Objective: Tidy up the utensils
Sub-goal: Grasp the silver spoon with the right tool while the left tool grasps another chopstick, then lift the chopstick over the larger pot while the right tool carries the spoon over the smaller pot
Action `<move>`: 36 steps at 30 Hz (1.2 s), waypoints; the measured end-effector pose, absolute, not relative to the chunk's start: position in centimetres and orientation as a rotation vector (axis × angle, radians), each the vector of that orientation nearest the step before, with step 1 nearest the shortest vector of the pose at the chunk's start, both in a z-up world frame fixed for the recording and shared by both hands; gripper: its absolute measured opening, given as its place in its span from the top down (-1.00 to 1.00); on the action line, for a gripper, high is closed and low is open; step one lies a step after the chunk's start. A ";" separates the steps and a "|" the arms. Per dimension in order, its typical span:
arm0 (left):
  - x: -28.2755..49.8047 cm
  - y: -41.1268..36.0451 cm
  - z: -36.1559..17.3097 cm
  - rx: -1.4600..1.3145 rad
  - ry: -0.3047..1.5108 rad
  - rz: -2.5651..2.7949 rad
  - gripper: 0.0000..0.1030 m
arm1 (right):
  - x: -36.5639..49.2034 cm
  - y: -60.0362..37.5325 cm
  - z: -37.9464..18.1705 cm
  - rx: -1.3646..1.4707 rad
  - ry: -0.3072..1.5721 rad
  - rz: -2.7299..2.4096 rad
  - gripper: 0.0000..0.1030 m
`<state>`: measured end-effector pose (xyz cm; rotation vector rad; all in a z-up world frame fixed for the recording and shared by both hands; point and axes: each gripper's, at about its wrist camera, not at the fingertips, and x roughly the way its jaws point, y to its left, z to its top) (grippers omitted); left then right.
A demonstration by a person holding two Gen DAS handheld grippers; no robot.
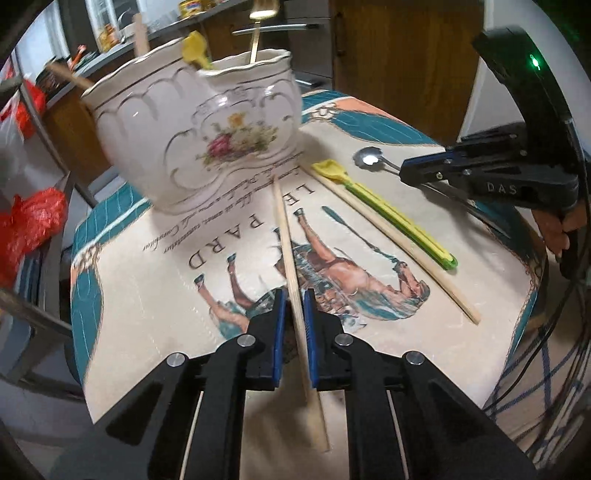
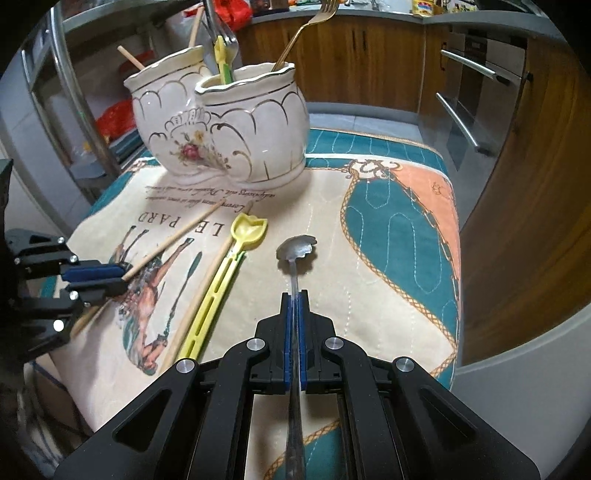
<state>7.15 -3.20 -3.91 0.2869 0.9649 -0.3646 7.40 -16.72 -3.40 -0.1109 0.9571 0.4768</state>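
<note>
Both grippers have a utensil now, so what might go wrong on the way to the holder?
The left gripper pinches the long chopstick near mid-length, so it may pivot. The metal spoon handle in the right gripper looks thin and slick. The ceramic holder is crowded; tips could catch the fork.

Printed quilted cloth (image 2: 388, 229) covering the table, wooden cabinets (image 2: 369, 55) standing far behind, red plastic bags (image 1: 33, 218) sitting at left, oven handles (image 2: 465, 122) showing far right

White floral ceramic utensil holder (image 1: 192, 125) is blurring in left view; gold fork (image 1: 263, 11) inside it is getting cropped by top edge.
</note>
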 end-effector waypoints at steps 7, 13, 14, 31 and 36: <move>6.4 -3.0 -4.4 0.201 0.910 -0.340 0.71 | 8.0 -16.0 -3.5 -0.152 0.932 0.461 0.70; 6.8 -3.3 -4.5 0.203 0.863 -0.366 0.89 | 7.6 -16.0 -3.3 -0.166 0.896 0.472 0.93; 6.9 -3.2 -4.6 0.202 0.856 -0.373 0.89 | 7.5 -16.0 -3.1 -0.166 0.883 0.473 0.93; 4.7 0.0 1.0 0.126 0.585 -0.401 0.89 | 3.3 -15.4 3.3 -0.170 0.521 0.537 0.96; 5.1 0.8 3.5 0.086 0.446 -0.387 0.89 | 3.5 -15.0 5.5 -0.137 0.417 0.540 0.96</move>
